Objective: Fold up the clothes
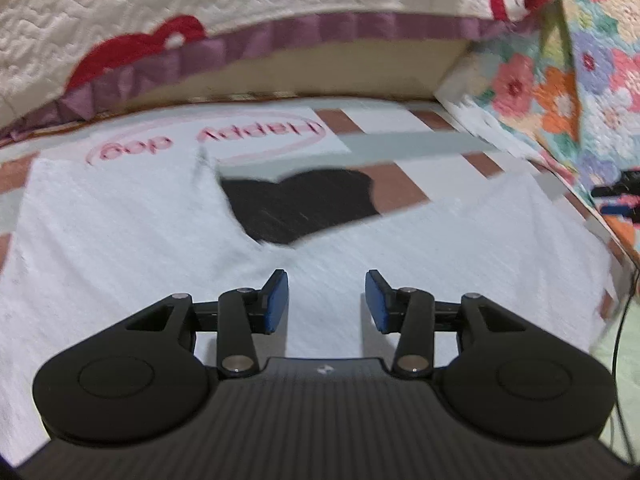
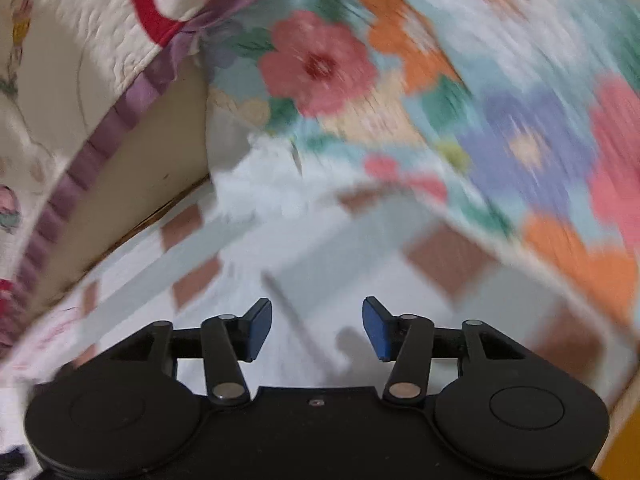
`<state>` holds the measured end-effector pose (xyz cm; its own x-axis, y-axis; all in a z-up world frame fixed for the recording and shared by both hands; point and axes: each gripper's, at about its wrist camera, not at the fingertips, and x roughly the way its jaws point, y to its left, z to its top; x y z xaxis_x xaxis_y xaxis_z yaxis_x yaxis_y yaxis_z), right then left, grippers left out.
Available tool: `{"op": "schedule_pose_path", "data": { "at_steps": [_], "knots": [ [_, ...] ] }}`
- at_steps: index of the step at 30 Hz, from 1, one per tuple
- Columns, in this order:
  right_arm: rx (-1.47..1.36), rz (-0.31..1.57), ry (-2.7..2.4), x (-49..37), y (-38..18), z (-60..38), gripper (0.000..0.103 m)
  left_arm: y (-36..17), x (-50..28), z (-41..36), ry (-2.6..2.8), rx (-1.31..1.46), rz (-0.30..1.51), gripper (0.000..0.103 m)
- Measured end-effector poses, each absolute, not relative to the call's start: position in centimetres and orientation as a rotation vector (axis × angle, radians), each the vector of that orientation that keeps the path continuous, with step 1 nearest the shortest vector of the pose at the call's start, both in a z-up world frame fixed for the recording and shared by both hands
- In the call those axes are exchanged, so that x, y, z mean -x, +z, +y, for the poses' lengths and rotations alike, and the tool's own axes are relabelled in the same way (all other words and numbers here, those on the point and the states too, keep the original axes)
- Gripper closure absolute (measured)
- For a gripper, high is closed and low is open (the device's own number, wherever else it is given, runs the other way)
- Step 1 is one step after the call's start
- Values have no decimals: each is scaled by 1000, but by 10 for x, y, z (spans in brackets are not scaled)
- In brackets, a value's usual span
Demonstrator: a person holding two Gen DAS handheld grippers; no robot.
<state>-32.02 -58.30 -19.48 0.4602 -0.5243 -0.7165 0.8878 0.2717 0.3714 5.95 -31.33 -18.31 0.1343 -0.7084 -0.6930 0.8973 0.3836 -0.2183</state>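
A white garment lies spread on a checked sheet, with a black patch showing beyond its edge. Pink lettering in an oval shows on white cloth behind it. My left gripper is open and empty, just above the garment's near part. My right gripper is open and empty over the sheet, with white cloth bunched ahead of it. The right wrist view is blurred.
A cream quilt with red shapes and a purple border hangs across the back. A floral quilt stands at the right; it also fills the right wrist view. A black cable runs down the right edge.
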Motion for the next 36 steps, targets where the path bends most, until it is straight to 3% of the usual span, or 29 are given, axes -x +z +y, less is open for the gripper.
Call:
{"op": "schedule_pose_path", "data": {
  "at_steps": [6, 11, 12, 13, 15, 17, 21, 24, 26, 28, 29, 32, 36],
  "knots": [
    [-1133, 476, -961, 370, -238, -529, 45, -183, -29, -304, -1169, -417, 883, 59],
    [-1039, 434, -853, 346, -251, -518, 40, -182, -31, -269, -1102, -427, 952, 58],
    [-962, 428, -877, 339, -251, -516, 59, -183, -33, -260, -1069, -437, 969, 58],
    [-870, 447, -946, 334, -249, -512, 89, -183, -35, -250, -1034, -452, 982, 58],
    [-664, 452, -1005, 323, -231, -496, 97, -176, -40, -221, -967, -490, 994, 58],
    [-484, 486, -1016, 311, -216, -486, 97, -163, -48, -182, -941, -471, 964, 53],
    [-462, 539, -1138, 314, -219, -489, 97, -158, -89, -98, -725, -302, 1041, 51],
    [-444, 578, -1229, 315, -221, -492, 86, -164, -117, -49, -587, -132, 1111, 51],
    [-431, 604, -1290, 316, -223, -494, 85, -165, -127, -27, -537, -39, 1135, 51],
    [-418, 630, -1350, 317, -224, -495, 82, -164, -130, -15, -531, 35, 1144, 51],
    [-425, 618, -1364, 318, -221, -495, 72, -164, -131, -12, -546, 71, 1151, 50],
    [-432, 525, -1234, 303, -198, -481, 67, -172, -133, -18, -626, 126, 1208, 48],
    [-393, 571, -886, 239, -188, -458, 61, -184, -125, -31, -700, 137, 1285, 43]
  ]
}}
